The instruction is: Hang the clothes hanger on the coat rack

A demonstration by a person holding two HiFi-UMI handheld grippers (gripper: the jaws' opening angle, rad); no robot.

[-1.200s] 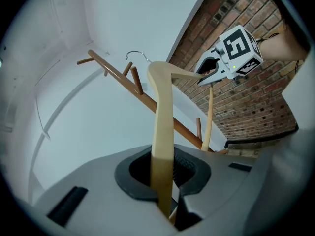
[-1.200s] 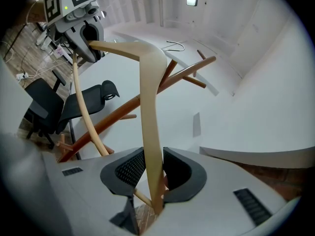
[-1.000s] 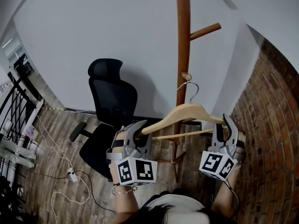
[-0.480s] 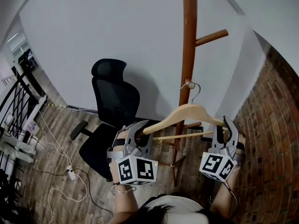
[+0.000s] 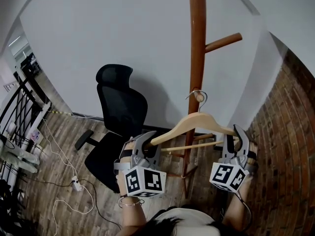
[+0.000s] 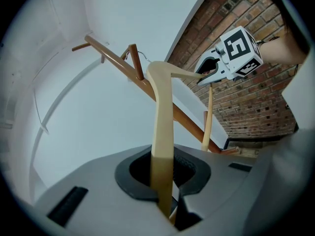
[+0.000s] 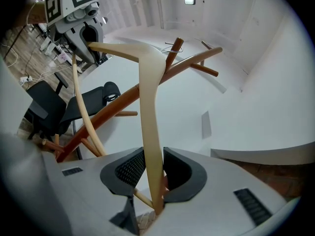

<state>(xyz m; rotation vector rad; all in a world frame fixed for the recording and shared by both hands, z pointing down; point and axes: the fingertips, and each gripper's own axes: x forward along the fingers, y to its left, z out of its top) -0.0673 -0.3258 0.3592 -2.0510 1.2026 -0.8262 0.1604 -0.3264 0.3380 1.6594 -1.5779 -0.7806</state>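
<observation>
- While the left gripper (image 5: 143, 142) clamps one end of the wooden hanger (image 5: 193, 122) and the right gripper (image 5: 233, 137) the other, it hangs level between them.
- Its wire hook (image 5: 195, 93) meets a short peg (image 5: 199, 97) on the coat rack (image 5: 197, 43), seemingly looped over it.
- Next: lower until it seats, then let go.

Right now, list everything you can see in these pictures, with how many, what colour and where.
clothes hanger: one, pale wood, held at both ends, hook by a rack peg
coat rack: one, reddish-brown, upright straight ahead
office chair: one, black, left of the rack
power strip: one, white, on the floor, lower left
railing: one, black, far left
brick wall: one, red-brown, right side
left gripper: one, grey, shut on the hanger's left end
right gripper: one, grey, shut on its right end
</observation>
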